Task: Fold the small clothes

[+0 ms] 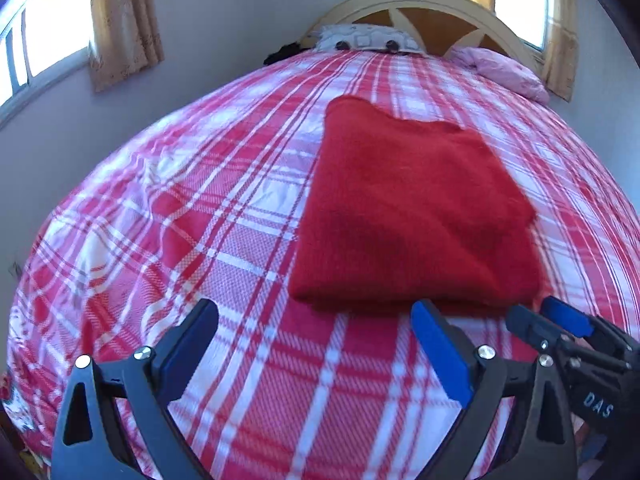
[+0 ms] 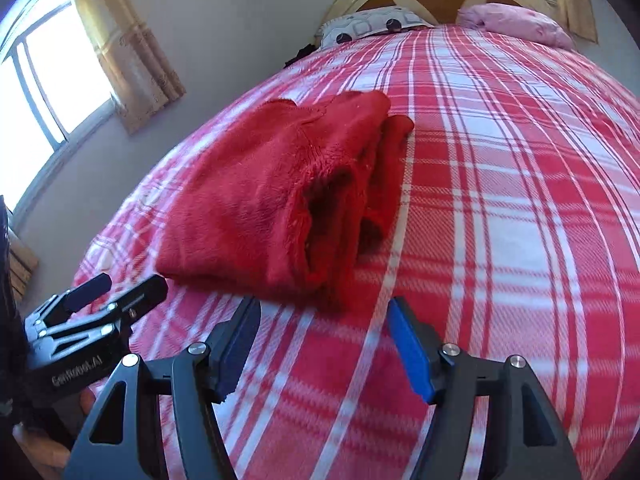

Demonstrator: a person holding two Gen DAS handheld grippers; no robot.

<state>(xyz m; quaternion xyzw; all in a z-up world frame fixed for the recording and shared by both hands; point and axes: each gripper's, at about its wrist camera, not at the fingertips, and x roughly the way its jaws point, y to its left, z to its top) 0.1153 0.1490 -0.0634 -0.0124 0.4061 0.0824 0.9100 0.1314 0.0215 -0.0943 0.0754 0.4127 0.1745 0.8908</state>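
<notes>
A red fleece garment (image 1: 408, 208) lies folded into a thick rectangle on the plaid bed. In the right wrist view the garment (image 2: 260, 200) shows its stacked layers and a sleeve opening on its right side. My left gripper (image 1: 316, 316) is open and empty, just short of the garment's near edge. My right gripper (image 2: 324, 312) is open and empty, also just in front of the near edge. The right gripper shows at the lower right of the left wrist view (image 1: 548, 316), and the left gripper shows at the lower left of the right wrist view (image 2: 120, 284).
The bed carries a red-and-white plaid cover (image 1: 200, 240). At its head are a patterned pillow (image 1: 364, 38), a pink pillow (image 1: 504, 70) and a curved wooden headboard (image 1: 432, 4). Curtained windows (image 1: 52, 32) line the left wall.
</notes>
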